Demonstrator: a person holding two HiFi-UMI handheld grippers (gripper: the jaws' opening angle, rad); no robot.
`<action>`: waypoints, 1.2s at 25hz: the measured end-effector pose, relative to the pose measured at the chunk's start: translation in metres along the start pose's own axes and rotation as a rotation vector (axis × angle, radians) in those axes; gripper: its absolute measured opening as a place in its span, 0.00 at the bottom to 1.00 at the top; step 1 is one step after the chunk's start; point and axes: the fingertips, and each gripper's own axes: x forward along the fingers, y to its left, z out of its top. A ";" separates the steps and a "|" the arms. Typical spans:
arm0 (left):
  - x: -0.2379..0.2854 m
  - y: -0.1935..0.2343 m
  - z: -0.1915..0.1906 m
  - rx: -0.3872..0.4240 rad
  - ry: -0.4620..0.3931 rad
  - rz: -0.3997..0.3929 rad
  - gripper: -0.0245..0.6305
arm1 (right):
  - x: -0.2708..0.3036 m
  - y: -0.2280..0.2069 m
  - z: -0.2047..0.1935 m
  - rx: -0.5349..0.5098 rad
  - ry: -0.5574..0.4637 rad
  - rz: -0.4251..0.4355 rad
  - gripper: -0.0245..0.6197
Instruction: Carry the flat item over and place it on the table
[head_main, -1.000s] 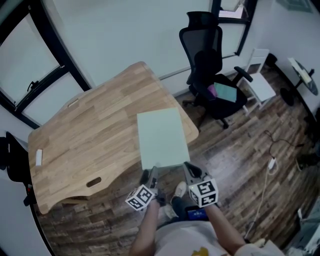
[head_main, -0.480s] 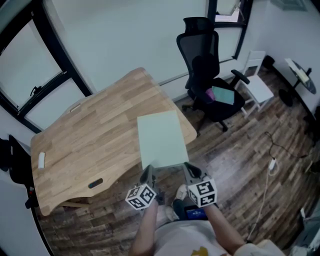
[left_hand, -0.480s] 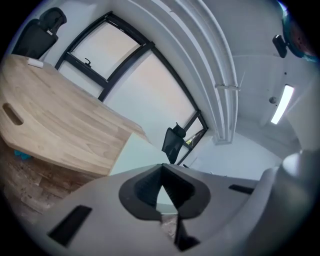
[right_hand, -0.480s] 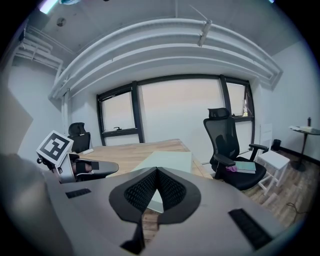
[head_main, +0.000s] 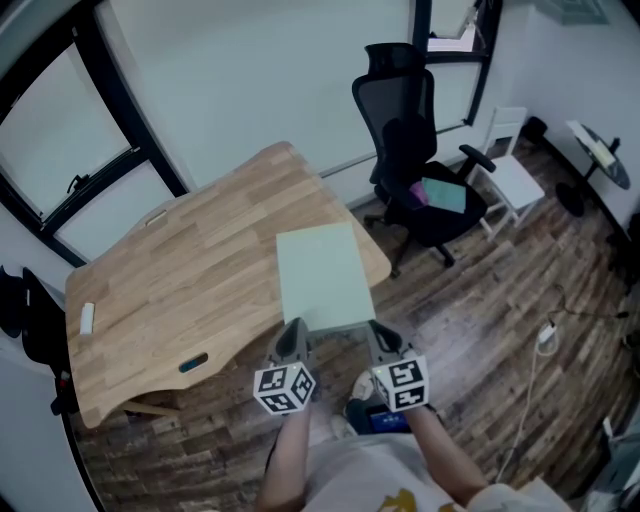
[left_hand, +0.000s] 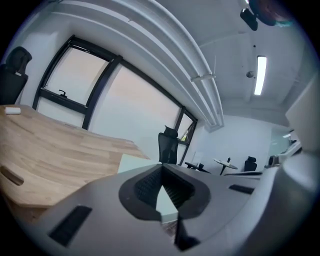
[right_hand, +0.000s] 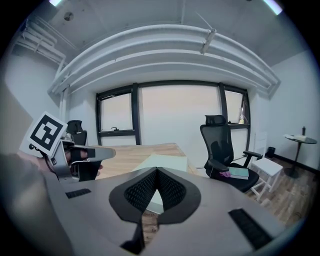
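Left gripper (head_main: 296, 328) rolled, closed | sheet (head_main: 320, 275) edge pinched between its fingers (left_hand: 142, 189)

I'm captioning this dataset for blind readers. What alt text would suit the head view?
Seen from above, a person's left gripper and right gripper each clamp the near edge of a pale green sheet, holding it out toward the corner of a wooden table. A black office chair stands beyond on the dark plank floor.

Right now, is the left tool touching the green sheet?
Touching. The left gripper view shows the left tool shut on the edge of the green sheet.
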 end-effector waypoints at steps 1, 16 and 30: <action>-0.001 -0.002 0.002 0.015 0.002 -0.003 0.04 | -0.002 -0.001 0.000 0.003 0.000 -0.013 0.04; -0.008 -0.012 0.018 0.157 -0.011 0.008 0.04 | -0.018 -0.001 0.018 -0.023 -0.032 -0.006 0.04; -0.015 -0.014 0.015 0.171 -0.031 -0.005 0.04 | -0.019 0.005 0.018 -0.026 -0.038 -0.013 0.03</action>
